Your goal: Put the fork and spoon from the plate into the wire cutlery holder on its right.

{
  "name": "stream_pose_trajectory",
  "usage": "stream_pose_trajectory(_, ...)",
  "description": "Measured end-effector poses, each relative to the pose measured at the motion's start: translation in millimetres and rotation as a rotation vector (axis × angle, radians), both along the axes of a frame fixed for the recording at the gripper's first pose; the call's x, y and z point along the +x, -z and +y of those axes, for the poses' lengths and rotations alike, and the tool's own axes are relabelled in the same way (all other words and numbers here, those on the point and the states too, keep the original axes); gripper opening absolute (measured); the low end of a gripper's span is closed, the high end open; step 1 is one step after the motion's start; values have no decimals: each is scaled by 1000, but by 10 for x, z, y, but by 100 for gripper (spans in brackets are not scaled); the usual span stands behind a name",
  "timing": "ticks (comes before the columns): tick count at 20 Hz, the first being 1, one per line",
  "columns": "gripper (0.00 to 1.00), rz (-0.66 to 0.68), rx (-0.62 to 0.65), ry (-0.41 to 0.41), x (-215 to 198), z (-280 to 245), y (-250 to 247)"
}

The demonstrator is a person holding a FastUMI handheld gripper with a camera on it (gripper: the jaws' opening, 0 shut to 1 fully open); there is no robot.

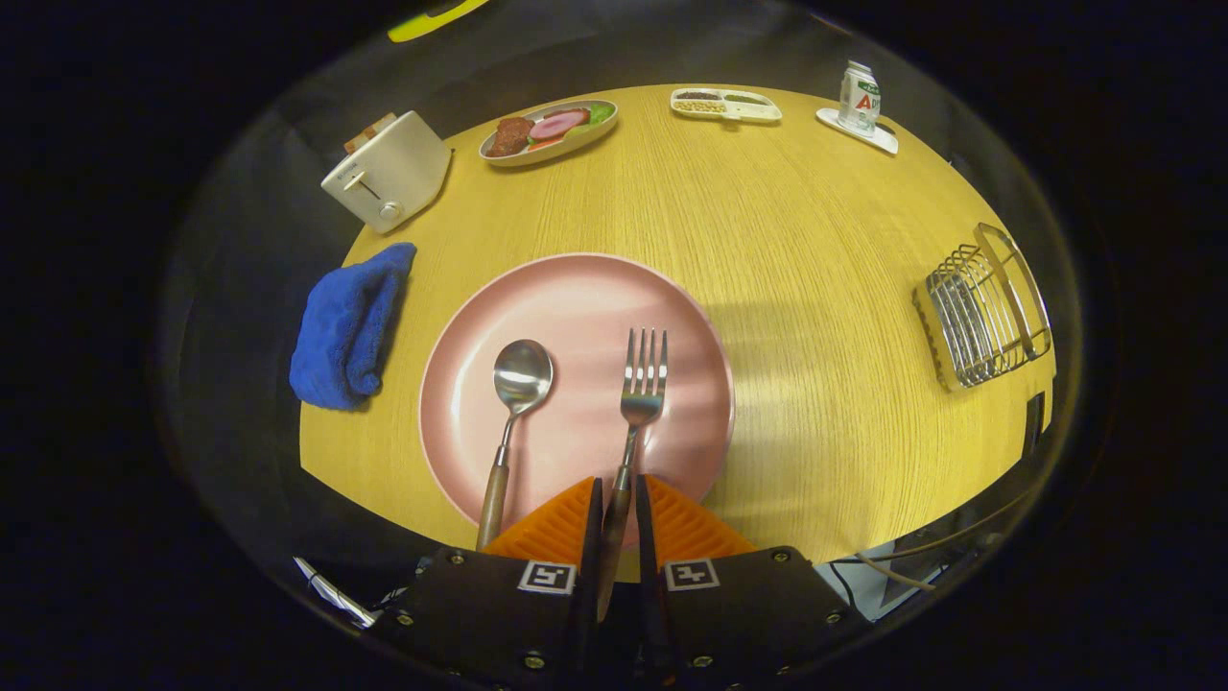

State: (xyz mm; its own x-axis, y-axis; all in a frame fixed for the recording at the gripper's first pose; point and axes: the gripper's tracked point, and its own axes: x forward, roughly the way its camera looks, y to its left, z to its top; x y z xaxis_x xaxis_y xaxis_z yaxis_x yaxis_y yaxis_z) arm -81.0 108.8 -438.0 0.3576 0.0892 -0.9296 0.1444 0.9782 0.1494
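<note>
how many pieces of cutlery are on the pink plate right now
2. The spoon lies on the left part of the pink plate, untouched. The fork lies right of it, its handle running back between the fingers of the gripper, which look closed on it.

Gripper view: fisheye rides above the gripper [614, 509], looking forward and down, close over the pink plate [576, 297]; round wooden table [815, 288] beyond, far rim probably distorted.

The fork [640, 403] handle's end is hidden between the tongs [614, 504]; whether they press it is unclear.
</note>
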Motion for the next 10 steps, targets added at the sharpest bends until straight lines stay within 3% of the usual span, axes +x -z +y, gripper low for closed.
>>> stream_pose_trajectory(3,20,11,-5,18,54,-8,0)
stream_pose_trajectory(5,16,3,4,27,60,-3,56)
stream_pose_trajectory(6,8,10,1,29,63,16,19)
stream_pose_trajectory(9,8,-4,35,41,123,23,-17)
stream_pose_trajectory(10,2,-8,37,40,109,28,-47)
